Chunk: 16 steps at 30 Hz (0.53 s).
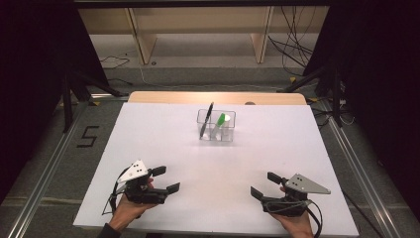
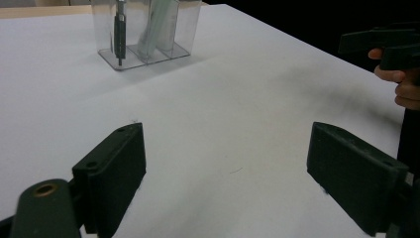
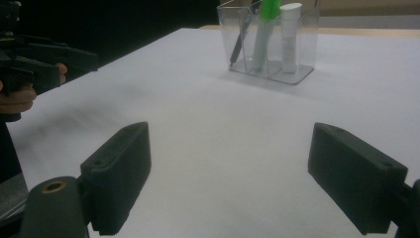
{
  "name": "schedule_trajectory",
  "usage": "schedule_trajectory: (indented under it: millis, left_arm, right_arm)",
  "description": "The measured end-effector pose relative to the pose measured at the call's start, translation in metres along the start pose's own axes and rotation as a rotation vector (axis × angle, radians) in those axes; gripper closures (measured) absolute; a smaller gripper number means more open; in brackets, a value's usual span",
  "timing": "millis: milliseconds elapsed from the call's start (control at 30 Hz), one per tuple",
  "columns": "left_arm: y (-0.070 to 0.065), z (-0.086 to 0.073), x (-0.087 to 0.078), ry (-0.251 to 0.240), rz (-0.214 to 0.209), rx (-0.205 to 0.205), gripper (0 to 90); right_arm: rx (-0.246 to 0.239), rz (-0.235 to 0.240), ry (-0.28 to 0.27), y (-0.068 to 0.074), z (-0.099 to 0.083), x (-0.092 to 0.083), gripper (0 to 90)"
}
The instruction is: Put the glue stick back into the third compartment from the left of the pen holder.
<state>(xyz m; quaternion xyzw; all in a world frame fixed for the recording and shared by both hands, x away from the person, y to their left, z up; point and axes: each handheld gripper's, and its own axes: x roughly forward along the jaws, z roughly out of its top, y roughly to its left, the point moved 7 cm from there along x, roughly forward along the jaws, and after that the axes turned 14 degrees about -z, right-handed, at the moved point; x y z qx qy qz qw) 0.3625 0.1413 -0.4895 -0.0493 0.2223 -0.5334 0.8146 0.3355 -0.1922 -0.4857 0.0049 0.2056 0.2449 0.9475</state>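
Note:
A clear plastic organizer [image 1: 216, 126] with compartments stands at the far middle of the white table [image 1: 163, 144]. In it lean a black pen [image 1: 206, 119], a green-capped marker [image 1: 221, 120] and a white tube [image 3: 288, 37]. The organizer [image 2: 143, 29] shows far off in the left gripper view, and the organizer [image 3: 270, 42] again in the right gripper view. My left gripper [image 1: 165, 179] rests open near the table's front left, nothing between its jaws. My right gripper [image 1: 264, 185] rests open at the front right, also with nothing in it.
The table's wooden far edge [image 1: 218, 97] borders a floor with cables [image 1: 292, 44] and stand legs. A black mark like a 5 [image 1: 87, 136] lies on the floor to the left. Bare white surface lies between the grippers and the organizer.

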Motion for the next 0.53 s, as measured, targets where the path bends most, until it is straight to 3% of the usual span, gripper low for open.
schedule_trajectory:
  millis: [533]
  left_arm:
    - [0.0010, -0.0005, 0.0006, 0.002, 0.003, -0.001, 14.9]
  right_arm:
    - [0.008, -0.010, -0.001, -0.0034, -0.0003, 0.0008, 17.8]
